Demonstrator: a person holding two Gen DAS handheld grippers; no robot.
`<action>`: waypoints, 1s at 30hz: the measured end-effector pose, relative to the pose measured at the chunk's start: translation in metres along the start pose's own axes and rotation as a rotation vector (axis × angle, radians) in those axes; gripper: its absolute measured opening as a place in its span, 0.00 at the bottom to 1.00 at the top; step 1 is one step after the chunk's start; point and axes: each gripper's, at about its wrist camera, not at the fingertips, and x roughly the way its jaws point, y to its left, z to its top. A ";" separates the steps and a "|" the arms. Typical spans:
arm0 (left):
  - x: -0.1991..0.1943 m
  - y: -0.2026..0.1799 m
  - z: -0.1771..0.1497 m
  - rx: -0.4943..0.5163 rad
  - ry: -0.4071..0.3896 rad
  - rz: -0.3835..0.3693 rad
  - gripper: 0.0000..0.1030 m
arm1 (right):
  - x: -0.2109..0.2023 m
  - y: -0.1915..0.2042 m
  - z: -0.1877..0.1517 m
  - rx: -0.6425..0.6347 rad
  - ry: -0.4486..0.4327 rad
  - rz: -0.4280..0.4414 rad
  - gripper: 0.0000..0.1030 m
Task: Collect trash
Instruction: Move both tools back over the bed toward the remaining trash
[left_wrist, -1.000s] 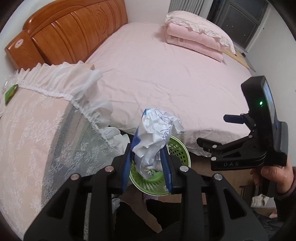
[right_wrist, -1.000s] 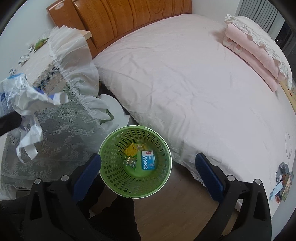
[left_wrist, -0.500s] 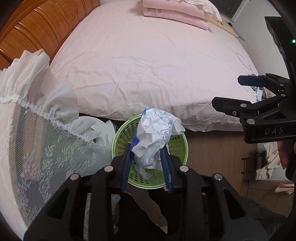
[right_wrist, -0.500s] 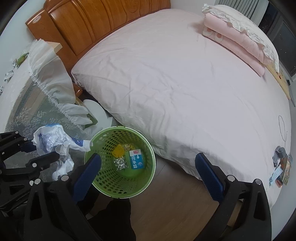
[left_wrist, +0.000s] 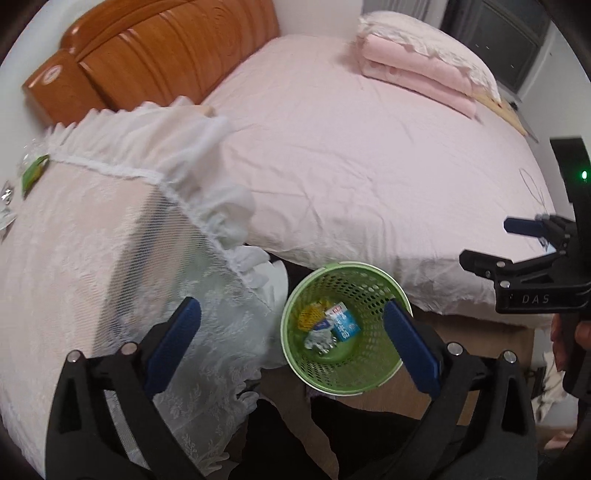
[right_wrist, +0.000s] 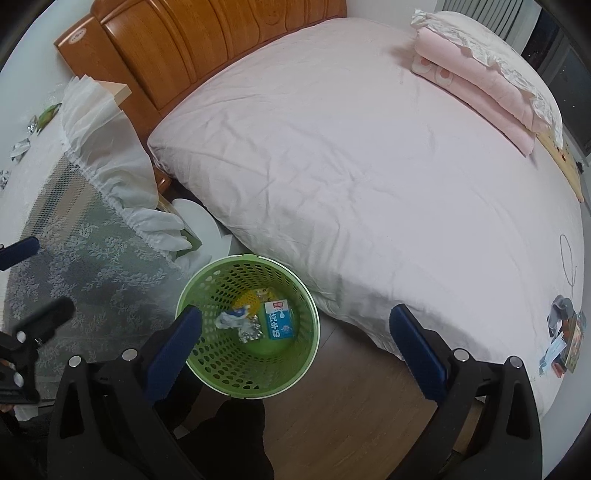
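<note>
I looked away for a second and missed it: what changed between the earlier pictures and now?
The left gripper was clamped on a crumpled white wrapper. Its jaws have just been opening, nothing is between them, and the wrapper now lies in the green basket beside the milk carton. The right gripper stayed open and empty; basket and bed did not move.

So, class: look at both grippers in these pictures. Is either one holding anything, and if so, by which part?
Nothing is held. The left gripper has just opened, empty, above the green basket; the right gripper is open and empty too.
</note>
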 end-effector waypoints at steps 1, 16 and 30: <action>-0.011 0.013 0.000 -0.034 -0.027 0.026 0.92 | -0.001 0.004 0.002 -0.005 -0.005 0.008 0.98; -0.116 0.243 -0.068 -0.553 -0.139 0.401 0.92 | -0.027 0.207 0.077 -0.333 -0.098 0.253 0.98; -0.109 0.432 -0.090 -0.805 -0.178 0.412 0.92 | -0.017 0.444 0.155 -0.608 -0.096 0.368 0.98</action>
